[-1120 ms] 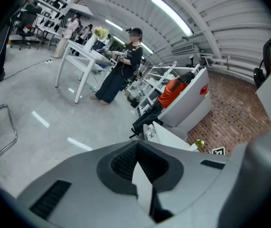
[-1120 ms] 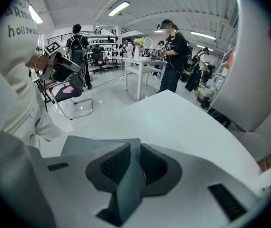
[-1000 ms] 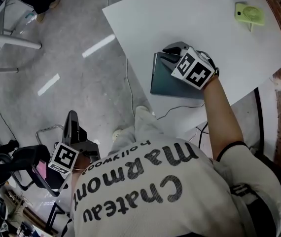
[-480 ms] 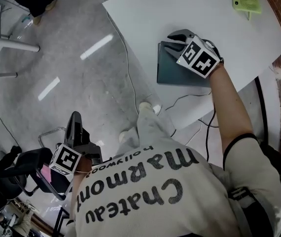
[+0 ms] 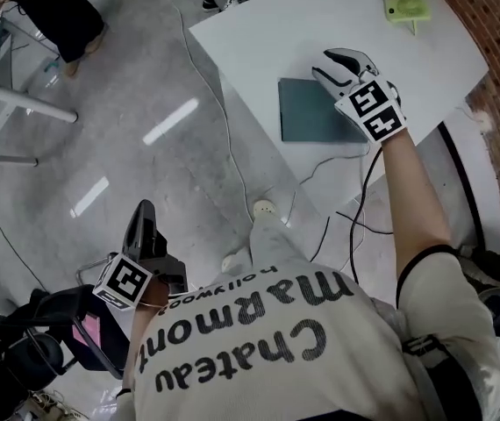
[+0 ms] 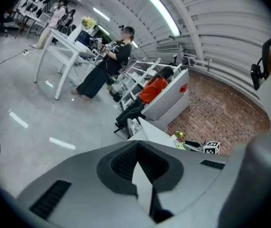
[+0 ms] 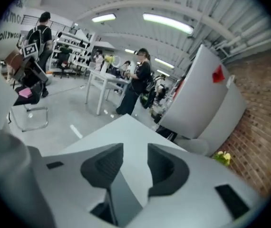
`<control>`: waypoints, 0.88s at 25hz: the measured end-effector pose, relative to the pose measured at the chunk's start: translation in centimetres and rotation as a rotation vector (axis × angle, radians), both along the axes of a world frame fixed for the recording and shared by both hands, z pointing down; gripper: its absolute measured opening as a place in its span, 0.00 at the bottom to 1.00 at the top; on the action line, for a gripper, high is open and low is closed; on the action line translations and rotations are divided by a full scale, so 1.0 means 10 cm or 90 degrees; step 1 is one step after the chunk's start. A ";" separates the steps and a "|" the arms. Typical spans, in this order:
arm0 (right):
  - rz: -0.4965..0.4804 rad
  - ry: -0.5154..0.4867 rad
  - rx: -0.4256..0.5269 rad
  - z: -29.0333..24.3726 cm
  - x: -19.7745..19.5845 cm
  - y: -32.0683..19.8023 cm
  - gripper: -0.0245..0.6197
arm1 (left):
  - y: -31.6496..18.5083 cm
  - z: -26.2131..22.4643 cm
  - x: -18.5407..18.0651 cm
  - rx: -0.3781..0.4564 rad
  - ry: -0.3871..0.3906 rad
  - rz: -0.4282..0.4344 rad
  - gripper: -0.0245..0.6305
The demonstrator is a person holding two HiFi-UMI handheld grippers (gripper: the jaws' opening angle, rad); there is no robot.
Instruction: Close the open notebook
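The dark teal notebook (image 5: 311, 117) lies closed and flat on the white table (image 5: 259, 33), near its front edge. My right gripper (image 5: 336, 60) hovers above the notebook's far right corner; its jaws are opening and nothing is between them. In the right gripper view the right gripper (image 7: 135, 151) shows a clear gap between its pads, with the notebook (image 7: 121, 198) low down behind them. My left gripper (image 5: 145, 217) hangs off to the lower left over the floor, away from the table. In the left gripper view the left gripper (image 6: 138, 148) has its tips together and holds nothing.
A small green fan (image 5: 405, 7) sits at the table's far right corner. A cable (image 5: 206, 86) trails across the grey floor past the table's left edge. A dark chair (image 5: 66, 331) stands by my left side. People and white desks (image 6: 59, 51) are farther off.
My right gripper has lifted off the notebook and its jaws have widened. The notebook stays flat and closed. My left gripper has drifted slightly.
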State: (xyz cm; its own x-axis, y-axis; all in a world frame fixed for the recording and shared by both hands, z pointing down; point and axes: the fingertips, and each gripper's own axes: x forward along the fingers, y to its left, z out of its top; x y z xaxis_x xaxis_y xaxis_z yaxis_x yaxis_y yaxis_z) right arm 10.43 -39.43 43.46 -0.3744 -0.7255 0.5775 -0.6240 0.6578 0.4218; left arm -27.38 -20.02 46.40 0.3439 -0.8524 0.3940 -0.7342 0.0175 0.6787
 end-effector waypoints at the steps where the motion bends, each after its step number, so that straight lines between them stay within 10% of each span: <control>1: 0.015 -0.034 0.013 -0.14 -0.02 0.09 0.29 | 0.03 -0.06 0.00 0.009 0.002 0.009 0.04; 15: 0.359 -0.462 0.043 -0.47 -0.42 2.06 0.08 | 0.82 -0.73 -0.17 0.121 0.026 0.118 0.04; 22: 0.415 -0.578 0.006 -0.56 -0.96 2.76 0.04 | 1.32 -0.82 -0.19 0.127 0.026 0.147 0.04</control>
State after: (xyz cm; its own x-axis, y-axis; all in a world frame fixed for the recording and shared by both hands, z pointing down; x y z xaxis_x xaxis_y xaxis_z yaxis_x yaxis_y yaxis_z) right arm 0.84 -11.78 37.89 -0.2005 -0.9398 0.2767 -0.9276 0.0912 -0.3623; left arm -29.24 -6.85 38.22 0.5491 -0.8094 0.2081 -0.6754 -0.2831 0.6810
